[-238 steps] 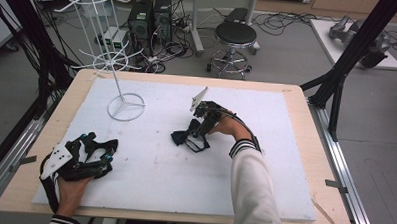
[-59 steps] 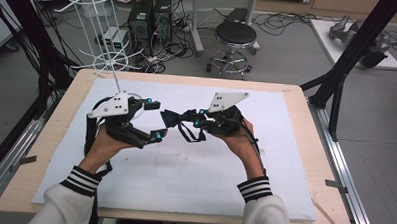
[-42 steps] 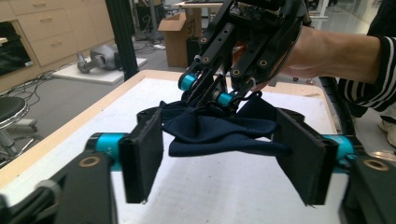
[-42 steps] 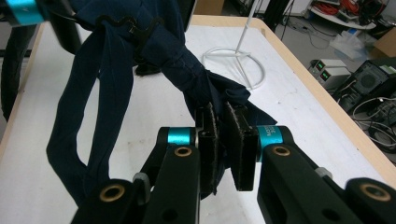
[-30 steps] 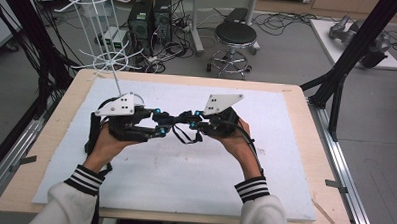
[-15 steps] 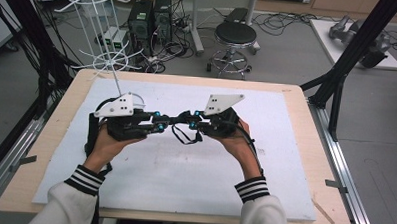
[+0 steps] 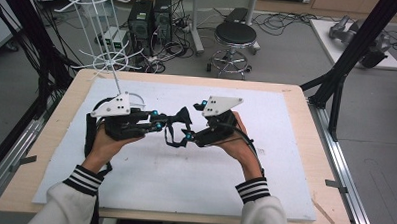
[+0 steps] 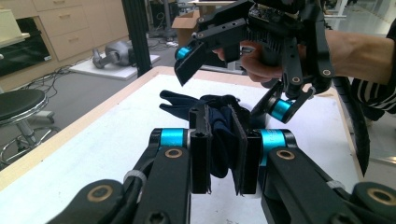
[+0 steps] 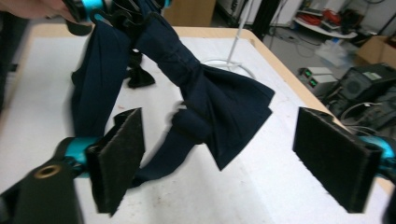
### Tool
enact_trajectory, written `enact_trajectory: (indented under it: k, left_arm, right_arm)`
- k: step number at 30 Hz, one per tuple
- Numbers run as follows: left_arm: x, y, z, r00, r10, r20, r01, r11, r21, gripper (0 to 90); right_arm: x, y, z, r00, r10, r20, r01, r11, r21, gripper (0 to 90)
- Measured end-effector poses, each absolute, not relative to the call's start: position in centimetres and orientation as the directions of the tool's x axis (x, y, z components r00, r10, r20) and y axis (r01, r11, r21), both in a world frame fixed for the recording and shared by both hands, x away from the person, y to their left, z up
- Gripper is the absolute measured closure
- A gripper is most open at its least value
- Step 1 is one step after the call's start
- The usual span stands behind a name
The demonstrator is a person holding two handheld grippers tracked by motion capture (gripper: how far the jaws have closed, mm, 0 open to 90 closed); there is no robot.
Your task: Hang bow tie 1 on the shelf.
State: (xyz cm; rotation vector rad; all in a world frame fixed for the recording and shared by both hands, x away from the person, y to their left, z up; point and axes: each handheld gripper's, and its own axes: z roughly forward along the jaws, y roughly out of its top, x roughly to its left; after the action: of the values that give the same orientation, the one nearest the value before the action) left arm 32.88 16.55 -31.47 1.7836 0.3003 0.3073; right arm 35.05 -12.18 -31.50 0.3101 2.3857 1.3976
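Tongs on the person's left [image 7: 161,121] are clenched on a dark navy bow tie [image 7: 182,117]; in the left gripper view the two black jaws pinch a fold of the cloth [image 8: 223,140] between them, so the tie hangs clear above the table rather than lying on it. That grip seems meant to present the tie to the other hand: in the right gripper view the knotted middle and one wing of the bow tie [image 9: 219,100] dangle squarely between the right tongs [image 9: 233,161], whose jaws stand wide apart and touch nothing. The right tongs [image 7: 188,136], released, sit just beside the cloth in the high view, probably lined up to take a second hold, perhaps so the strap loop can be spread between both hands. The strap [image 7: 171,139] droops below the bow in a loose loop.

Beneath them lies a white sheet [image 7: 183,191] covering most of a pale wooden table [image 7: 306,116], bare but for faint marks. A white wire stand [image 7: 110,64] with radiating arms rises from the table's far left corner, its ring base behind the left hand. Beyond the table the room is a workshop: a black stool [image 7: 235,36], computer towers [image 7: 149,20] amid tangled cables on a grey floor, and black frame struts [image 7: 358,52] at the right.
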Motion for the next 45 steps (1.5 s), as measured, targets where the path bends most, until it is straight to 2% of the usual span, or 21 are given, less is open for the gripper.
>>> enact_trajectory:
  k: [3, 29, 45]
  left_arm:
    - [32.8, 16.8, -31.4, 0.929, 0.368, 0.049, 0.036, -0.221, 0.975, 79.5]
    - [32.8, 19.4, -29.7, 0.884, 0.460, 0.088, 0.008, -0.203, 0.979, 79.4]
    - [33.9, 20.6, -28.6, 0.838, 0.536, 0.107, 0.006, -0.206, 0.978, 79.4]
  right_arm:
    - [35.0, -12.6, -31.2, -0.913, 0.375, -0.163, 0.021, 0.440, 0.898, 8.6]
    - [32.8, -18.9, -32.4, -0.856, 0.512, -0.078, 0.069, 0.262, 0.963, 8.7]
    - [29.3, -25.2, -35.5, -0.771, 0.633, -0.063, 0.079, 0.194, 0.978, 8.7]
